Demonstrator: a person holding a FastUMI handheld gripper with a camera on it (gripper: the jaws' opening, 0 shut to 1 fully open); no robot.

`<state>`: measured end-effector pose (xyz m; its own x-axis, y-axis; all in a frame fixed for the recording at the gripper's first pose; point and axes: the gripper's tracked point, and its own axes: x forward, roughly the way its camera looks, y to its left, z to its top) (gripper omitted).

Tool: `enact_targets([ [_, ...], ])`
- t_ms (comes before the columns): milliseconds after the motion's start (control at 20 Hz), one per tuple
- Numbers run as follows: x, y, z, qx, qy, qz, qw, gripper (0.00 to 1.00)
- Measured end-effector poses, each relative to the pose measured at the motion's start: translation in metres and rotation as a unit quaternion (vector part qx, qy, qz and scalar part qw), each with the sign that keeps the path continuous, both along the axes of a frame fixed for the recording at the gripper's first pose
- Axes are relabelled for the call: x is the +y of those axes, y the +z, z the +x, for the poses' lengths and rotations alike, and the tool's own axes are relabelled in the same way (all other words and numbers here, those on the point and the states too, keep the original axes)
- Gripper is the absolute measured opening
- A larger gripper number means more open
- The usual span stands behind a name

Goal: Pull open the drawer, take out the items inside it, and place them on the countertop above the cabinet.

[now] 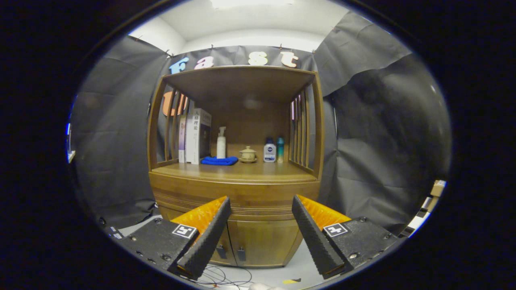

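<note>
A wooden cabinet stands ahead of me against the black cloth wall. Its drawer front is closed, a grooved band under the countertop. My gripper is open, its two black ridged fingers spread wide with nothing between them, well short of the cabinet. Seen past the fingers, the drawer front lies just above the tips. Below it are two cabinet doors with small dark handles. What is inside the drawer is hidden.
On the countertop at the back stand books, a white pump bottle, a folded blue cloth, a small lidded teacup and two bottles. Slatted sides and a top shelf enclose that space. Cables lie on the floor.
</note>
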<state>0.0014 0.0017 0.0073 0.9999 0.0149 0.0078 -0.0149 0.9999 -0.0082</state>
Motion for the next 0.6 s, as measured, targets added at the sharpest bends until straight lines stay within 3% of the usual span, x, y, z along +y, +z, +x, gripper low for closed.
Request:
enact_targets([
  [250,0.041,0.0,0.056,0.002,0.014,-0.005,1.0,1.0],
  [600,0.086,-0.037,0.121,0.024,0.026,-0.023,0.999,0.99],
])
